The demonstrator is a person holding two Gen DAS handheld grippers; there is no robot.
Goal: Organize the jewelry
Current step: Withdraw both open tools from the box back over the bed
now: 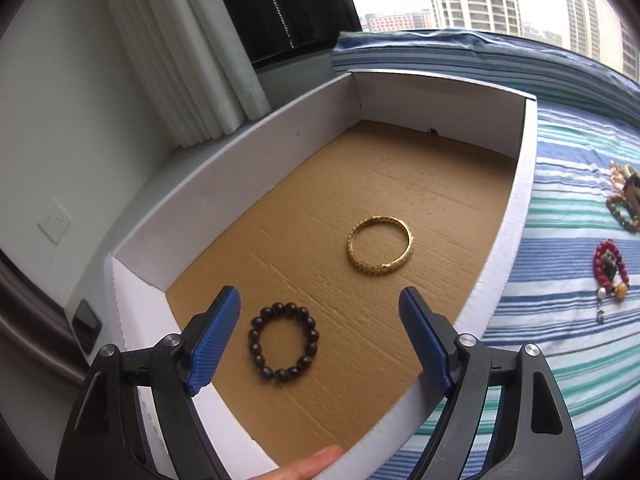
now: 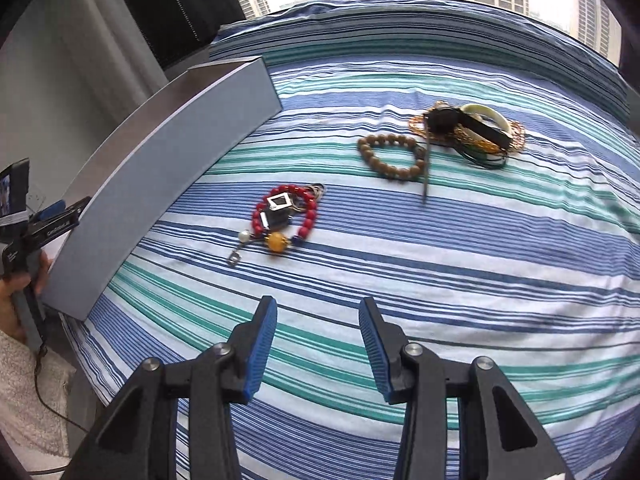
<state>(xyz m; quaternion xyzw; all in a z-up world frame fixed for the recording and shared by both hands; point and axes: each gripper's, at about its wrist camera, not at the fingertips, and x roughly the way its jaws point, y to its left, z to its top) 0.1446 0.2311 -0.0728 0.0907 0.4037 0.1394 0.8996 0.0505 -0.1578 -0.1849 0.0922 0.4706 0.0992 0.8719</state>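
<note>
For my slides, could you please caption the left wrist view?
Open left tongs hover over a cardboard box holding a dark bead bracelet and a gold bangle.

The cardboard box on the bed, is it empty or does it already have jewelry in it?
Not empty. The cardboard box holds a gold bangle and a dark bead bracelet, lying apart on its floor.

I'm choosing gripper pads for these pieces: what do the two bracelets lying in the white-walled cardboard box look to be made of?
The gold openwork bangle looks like rigid polished metal, gold or gold-plated: it shines and holds a firm ring shape. The dark round-bead bracelet looks like lacquered wood, possibly stone: near-black brown beads with soft highlights. The white-walled box has a bare corrugated cardboard floor.
</note>
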